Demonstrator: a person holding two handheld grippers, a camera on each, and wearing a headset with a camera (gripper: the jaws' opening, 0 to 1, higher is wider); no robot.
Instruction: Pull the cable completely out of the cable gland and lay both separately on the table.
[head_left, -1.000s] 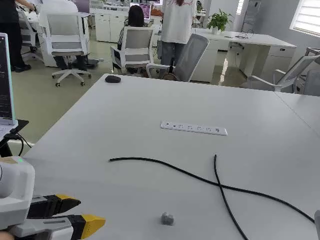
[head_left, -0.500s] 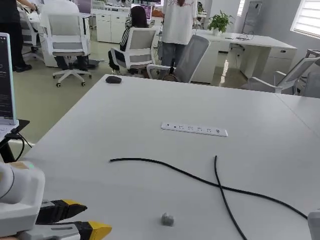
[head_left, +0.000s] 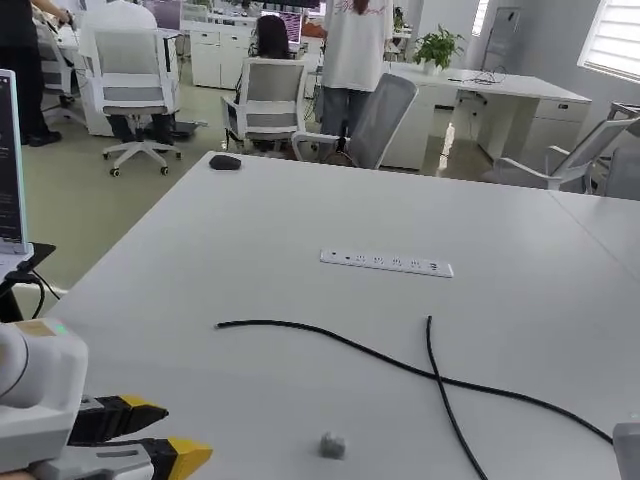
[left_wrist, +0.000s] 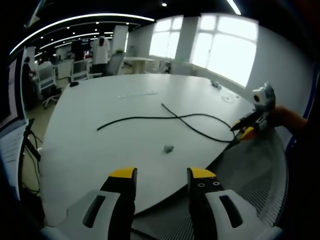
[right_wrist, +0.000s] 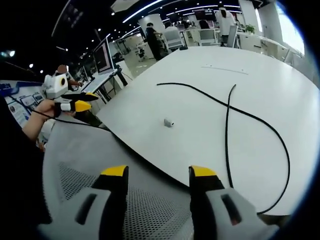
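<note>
The black cable lies crossed over itself on the white bench, the small grey cable gland apart from it near the front edge. The left hand-held gripper and the right hand-held gripper both gape, holding nothing.

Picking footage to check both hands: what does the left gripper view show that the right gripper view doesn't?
The left gripper view adds the right gripper at the table edge, and bright windows. The right gripper view adds the left gripper, hand-held, and a monitor. Both share the black cable and small grey cable gland, lying apart.
</note>
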